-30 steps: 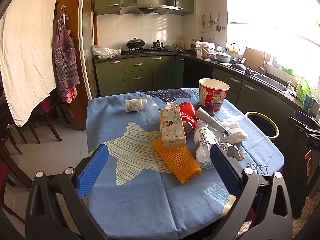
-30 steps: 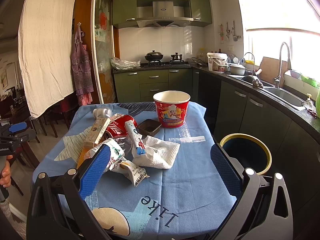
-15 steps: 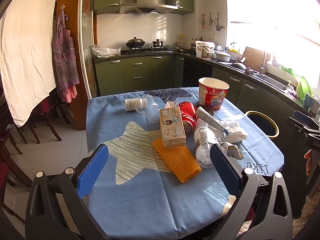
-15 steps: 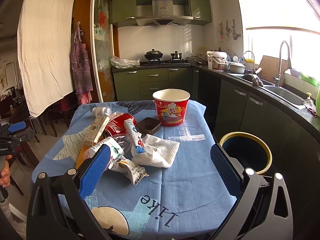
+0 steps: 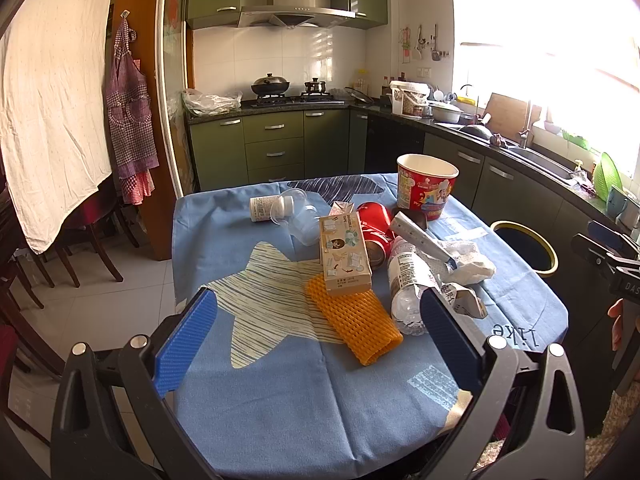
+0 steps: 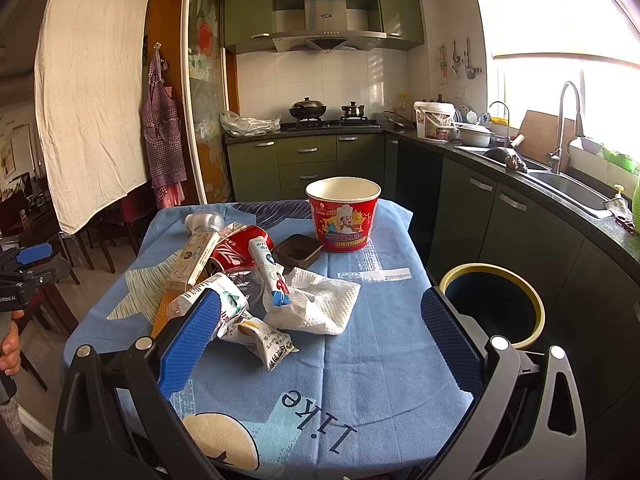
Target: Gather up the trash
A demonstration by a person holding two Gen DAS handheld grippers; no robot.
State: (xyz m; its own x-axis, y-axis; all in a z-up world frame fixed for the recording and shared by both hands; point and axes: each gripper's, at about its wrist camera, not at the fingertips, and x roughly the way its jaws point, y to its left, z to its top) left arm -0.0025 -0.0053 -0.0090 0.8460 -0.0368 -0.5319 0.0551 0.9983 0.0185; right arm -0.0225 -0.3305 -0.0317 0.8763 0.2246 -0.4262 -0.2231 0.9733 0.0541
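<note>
Trash lies in a heap on the blue tablecloth [image 5: 280, 380]: an orange foam net [image 5: 352, 316], a tan carton [image 5: 345, 254], a red can [image 5: 374, 224], a plastic bottle [image 5: 404, 284], a white paper towel [image 6: 320, 304], a snack wrapper [image 6: 260, 336], a brown tray [image 6: 298, 250] and a red paper bucket [image 6: 344, 212]. My left gripper [image 5: 320, 332] is open and empty at the near table edge. My right gripper [image 6: 320, 328] is open and empty, hovering before the towel. A dark bin with a yellow rim [image 6: 494, 304] stands right of the table.
A clear cup [image 5: 300, 220] and a small white bottle [image 5: 264, 206] lie at the table's far left. Green kitchen cabinets [image 6: 304, 164] and a counter with a sink [image 6: 568, 192] run behind and to the right. Wooden chairs [image 5: 80, 240] stand to the left.
The right gripper has crept slightly forward toward the table. The left gripper has barely moved. Both stay open.
</note>
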